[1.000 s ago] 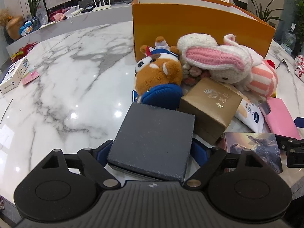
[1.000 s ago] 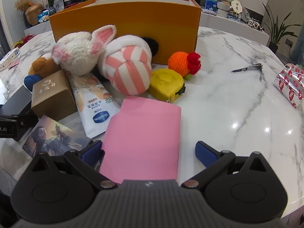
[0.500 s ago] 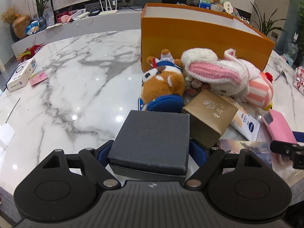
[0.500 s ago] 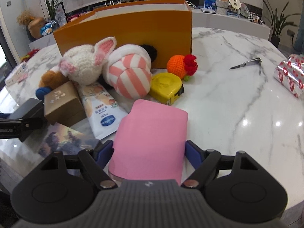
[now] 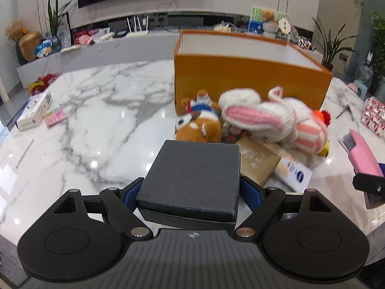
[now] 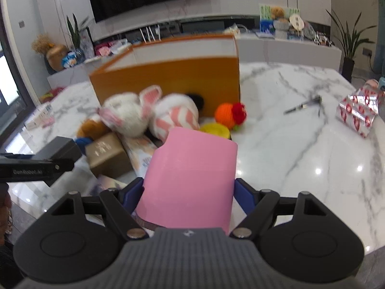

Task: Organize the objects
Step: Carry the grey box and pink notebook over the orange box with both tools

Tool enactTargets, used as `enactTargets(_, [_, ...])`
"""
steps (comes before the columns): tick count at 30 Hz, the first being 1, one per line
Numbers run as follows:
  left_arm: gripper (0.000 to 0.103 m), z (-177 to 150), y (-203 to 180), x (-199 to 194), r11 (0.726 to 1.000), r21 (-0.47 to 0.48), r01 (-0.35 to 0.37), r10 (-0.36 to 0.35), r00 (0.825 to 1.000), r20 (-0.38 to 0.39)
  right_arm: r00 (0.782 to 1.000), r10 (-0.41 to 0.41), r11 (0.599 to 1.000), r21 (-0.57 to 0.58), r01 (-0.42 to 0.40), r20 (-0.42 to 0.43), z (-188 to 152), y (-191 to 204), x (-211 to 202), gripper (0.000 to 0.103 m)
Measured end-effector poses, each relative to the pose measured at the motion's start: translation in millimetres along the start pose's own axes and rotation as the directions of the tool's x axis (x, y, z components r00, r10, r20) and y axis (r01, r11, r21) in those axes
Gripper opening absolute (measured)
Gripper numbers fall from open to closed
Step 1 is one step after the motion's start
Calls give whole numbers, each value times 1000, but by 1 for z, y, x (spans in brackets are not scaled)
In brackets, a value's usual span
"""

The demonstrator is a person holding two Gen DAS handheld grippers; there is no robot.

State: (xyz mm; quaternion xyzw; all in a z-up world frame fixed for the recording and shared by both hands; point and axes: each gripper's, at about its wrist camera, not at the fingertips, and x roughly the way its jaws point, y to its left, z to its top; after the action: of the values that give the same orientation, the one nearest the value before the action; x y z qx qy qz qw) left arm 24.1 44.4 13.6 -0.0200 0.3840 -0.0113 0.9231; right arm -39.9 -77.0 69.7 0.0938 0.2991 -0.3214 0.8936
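Note:
My left gripper (image 5: 192,192) is shut on a dark grey square box (image 5: 192,175) and holds it above the marble table. My right gripper (image 6: 187,190) is shut on a pink flat book (image 6: 192,178), also lifted; it also shows in the left wrist view (image 5: 363,156). An open orange box (image 5: 250,77) stands behind a pile: a brown plush (image 5: 199,130), a white and pink crochet rabbit (image 5: 259,118), a striped plush (image 5: 310,137), a gold box (image 5: 257,161), and a lotion tube (image 5: 296,171). The orange box also shows in the right wrist view (image 6: 173,82).
An orange crochet ball (image 6: 228,115) and a yellow tape measure (image 6: 216,130) lie right of the pile. A tool (image 6: 303,104) and a red-white wrapped package (image 6: 358,113) lie at the right. A white carton (image 5: 33,113) and pink notes (image 5: 55,118) lie far left.
Both grippers have risen and pulled back with their loads. The right gripper closed on the pink book and lifted it off the table. The grey box rose with the left gripper.

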Motion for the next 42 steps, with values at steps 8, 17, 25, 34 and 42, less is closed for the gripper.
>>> enactTargets(8, [98, 76, -12, -29, 1000, 6, 22, -23, 990, 139, 987, 63, 997, -42, -57, 149, 70, 22, -16, 81])
enactTargets(17, [98, 194, -24, 42, 1000, 10, 7, -8, 990, 140, 982, 31, 999, -34, -25, 187, 184, 18, 61, 81])
enactTargets(25, [98, 238, -36, 166, 997, 74, -10, 20, 991, -132, 998, -14, 997, -80, 9, -59, 231, -1, 185, 81])
enactTargets(34, [96, 229, -49, 227, 983, 182, 14, 46, 947, -319, 945, -63, 977, -212, -6, -321, 234, -4, 260, 81])
enactTargets(42, [96, 227, -71, 252, 959, 277, 54, 78, 893, -444, 891, -92, 960, -276, -38, -445, 222, 0, 269, 81])
